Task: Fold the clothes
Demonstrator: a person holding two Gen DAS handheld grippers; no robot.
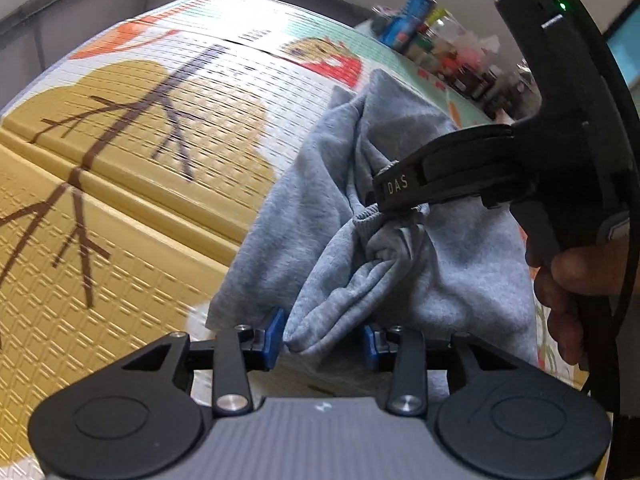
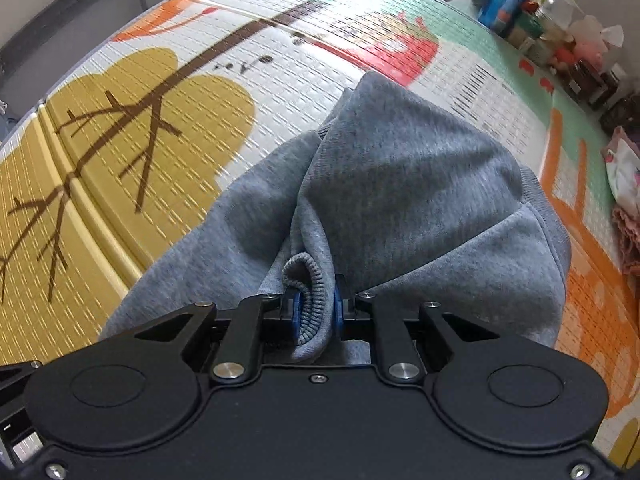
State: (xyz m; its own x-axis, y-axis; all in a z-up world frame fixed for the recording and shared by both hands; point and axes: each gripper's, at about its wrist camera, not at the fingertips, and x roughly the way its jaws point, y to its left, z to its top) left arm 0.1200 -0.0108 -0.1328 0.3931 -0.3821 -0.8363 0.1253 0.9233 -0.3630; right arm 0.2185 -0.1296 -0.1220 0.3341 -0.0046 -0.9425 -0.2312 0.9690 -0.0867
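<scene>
- Hanging bunched just above the play mat (image 2: 120, 128), the grey sweatshirt (image 2: 400, 184) droops below both grippers.
- Right gripper (image 2: 316, 308) pinches its ribbed hem (image 2: 308, 280).
- Left gripper (image 1: 320, 340) is spread, fabric loose between its pads.

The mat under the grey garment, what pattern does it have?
The mat shows cartoon yellow trees with brown branches, clearest in the right wrist view.

The left tongs (image 1: 324, 340) stand parted around a fold of the crumpled grey fleece sweatshirt (image 1: 360, 216), while the right tongs (image 1: 394, 194) pinch its ribbed cuff.
</scene>
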